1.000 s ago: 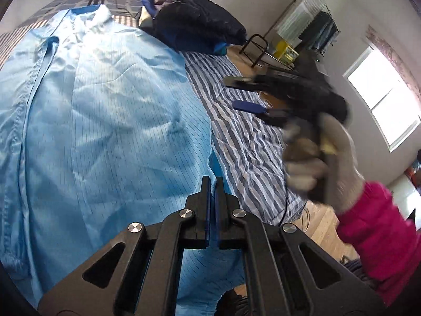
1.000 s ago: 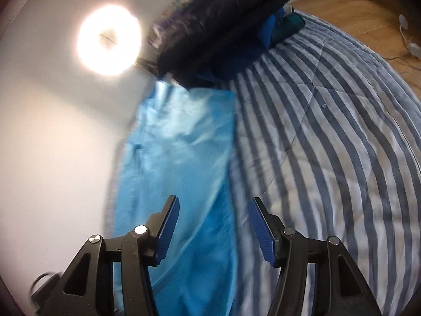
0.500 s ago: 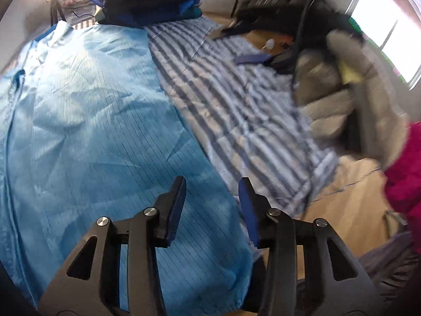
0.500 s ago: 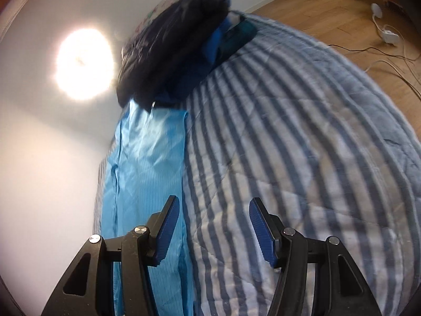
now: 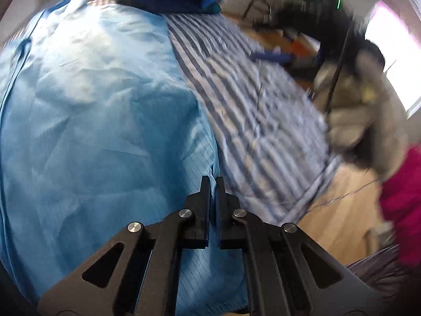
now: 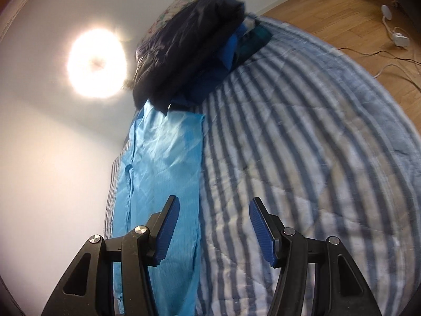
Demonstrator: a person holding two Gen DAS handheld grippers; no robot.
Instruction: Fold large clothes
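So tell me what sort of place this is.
Most likely a bedroom: a striped quilt covers a bed, a shirt is spread on it, folded clothes are stacked at its head, on a wood floor.

light blue garment (image 5: 100, 121): thin woven cloth, faint pinstripe grid, slight sheen, creased.
striped bedcover (image 6: 302, 163): quilted cloth, matt, soft, stitch lines visible.
dark folded pile (image 6: 189, 44), 12 o'clock of garment: puffy cloth, matt to low sheen.
floor (image 6: 342, 15), 2 o'clock: wood boards, smooth, satin.
left gripper (image 5: 213, 184): black plastic, matt; bright metal pins.
right gripper (image 6: 214, 226): black matt plastic; fingers' blue pads (image 6: 168, 234) ribbed.
wall (image 6: 52, 158): painted, matt.
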